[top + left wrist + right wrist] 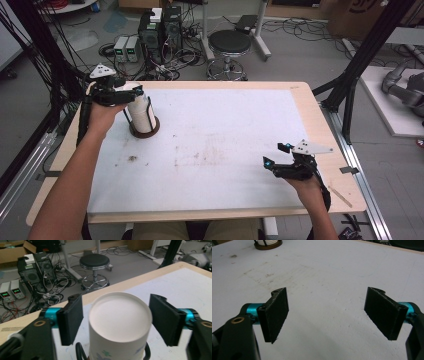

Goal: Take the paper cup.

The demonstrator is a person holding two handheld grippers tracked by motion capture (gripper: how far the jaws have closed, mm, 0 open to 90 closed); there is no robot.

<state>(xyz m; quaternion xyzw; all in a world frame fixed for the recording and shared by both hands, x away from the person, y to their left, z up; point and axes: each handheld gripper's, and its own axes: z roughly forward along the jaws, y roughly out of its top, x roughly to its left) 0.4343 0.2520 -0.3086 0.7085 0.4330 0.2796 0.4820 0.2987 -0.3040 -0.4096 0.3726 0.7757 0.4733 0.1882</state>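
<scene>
- Two hand-held grippers are seen over a wooden table [314,107] covered by one white mat [215,130], each held in one of a person's hands.
- The left gripper [116,320] is held at the far left part of the mat, its jaws spread wide on either side of the top of one white paper cup [120,322]. A narrow gap is visible between each pad and the cup wall, so the cup is flanked, not gripped.
- The cup [140,112] is placed upside down, flat base up, within thin black wire uprights rising from one round brown stand [146,132].
- The right gripper [328,315] is held near the mat's front right corner, jaws wide apart with nothing between them, above bare, lightly stained mat.
- One black round stool [229,44] is seen on the floor beyond the table, near cables and boxes of electronics.
</scene>
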